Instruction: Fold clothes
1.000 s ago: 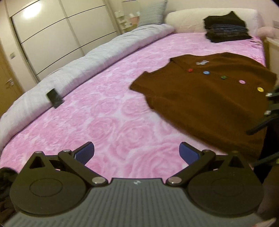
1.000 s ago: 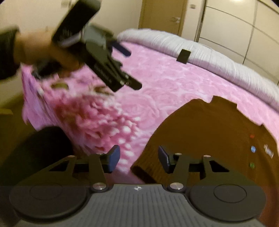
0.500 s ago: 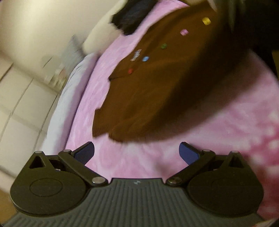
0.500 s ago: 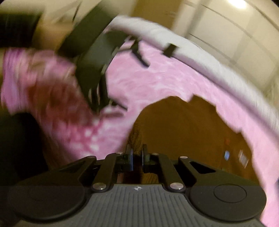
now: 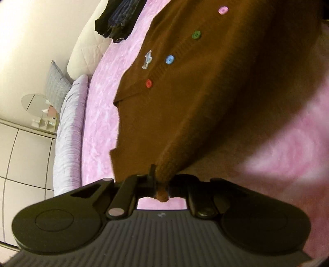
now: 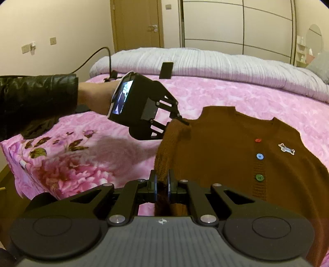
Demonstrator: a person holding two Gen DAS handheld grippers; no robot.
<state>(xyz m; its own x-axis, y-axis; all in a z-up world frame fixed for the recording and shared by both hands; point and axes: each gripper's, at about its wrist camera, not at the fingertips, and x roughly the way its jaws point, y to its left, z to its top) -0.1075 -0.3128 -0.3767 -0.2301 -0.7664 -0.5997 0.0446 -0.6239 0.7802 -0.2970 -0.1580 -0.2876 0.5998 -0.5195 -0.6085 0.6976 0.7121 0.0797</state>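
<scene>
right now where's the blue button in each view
Left wrist: blue button sits upper centre on the brown vest, between the red and green ones.
Right wrist: blue button sits right of centre, below the red one.
Shared landmark: the bone-shaped patch beside it.

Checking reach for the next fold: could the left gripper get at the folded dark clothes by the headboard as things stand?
Probably not: the left gripper is shut on the brown cardigan, and the dark clothes lie beyond it.

A home bedroom, seemingly — bed (image 6: 205,96) with pink bedspread; wardrobe (image 6: 236,26); door (image 6: 137,22).
</scene>
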